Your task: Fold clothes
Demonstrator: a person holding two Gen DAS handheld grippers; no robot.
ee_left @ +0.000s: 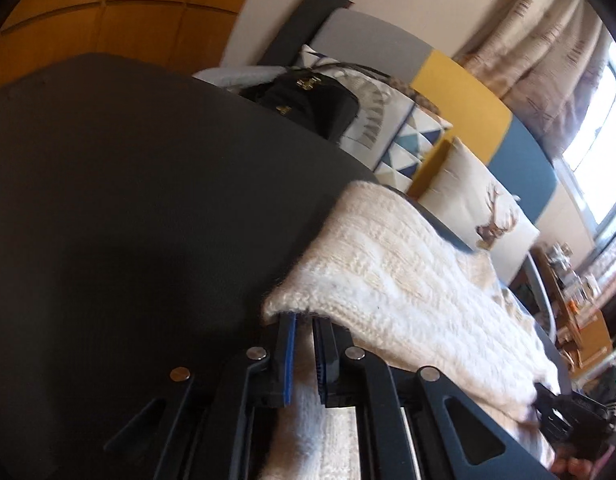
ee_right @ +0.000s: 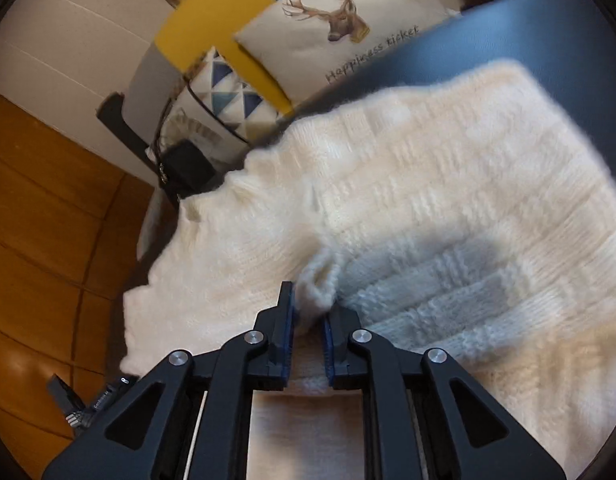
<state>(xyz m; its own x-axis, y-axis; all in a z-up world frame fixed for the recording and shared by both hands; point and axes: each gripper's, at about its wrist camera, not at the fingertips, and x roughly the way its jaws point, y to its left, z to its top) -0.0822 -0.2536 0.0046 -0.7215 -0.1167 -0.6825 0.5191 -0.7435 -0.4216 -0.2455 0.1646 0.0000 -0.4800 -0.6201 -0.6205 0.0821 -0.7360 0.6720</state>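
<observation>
A cream knitted sweater [ee_left: 408, 276] lies spread over a dark sofa seat [ee_left: 128, 200]. My left gripper [ee_left: 304, 320] is shut on the sweater's edge, and the knit drapes over its fingertips. In the right wrist view the same sweater [ee_right: 428, 184] fills the middle of the frame. My right gripper [ee_right: 312, 300] is shut on a bunched fold of the knit. The other gripper [ee_left: 568, 412] shows at the lower right of the left wrist view, at the sweater's far end.
A deer-print cushion [ee_right: 340, 32] and a triangle-pattern cushion [ee_right: 228, 96] lean against the sofa back. A black bag [ee_left: 308, 100] sits beside them. Wooden floor [ee_right: 40, 248] lies to the left, curtains and a window [ee_left: 588, 132] to the right.
</observation>
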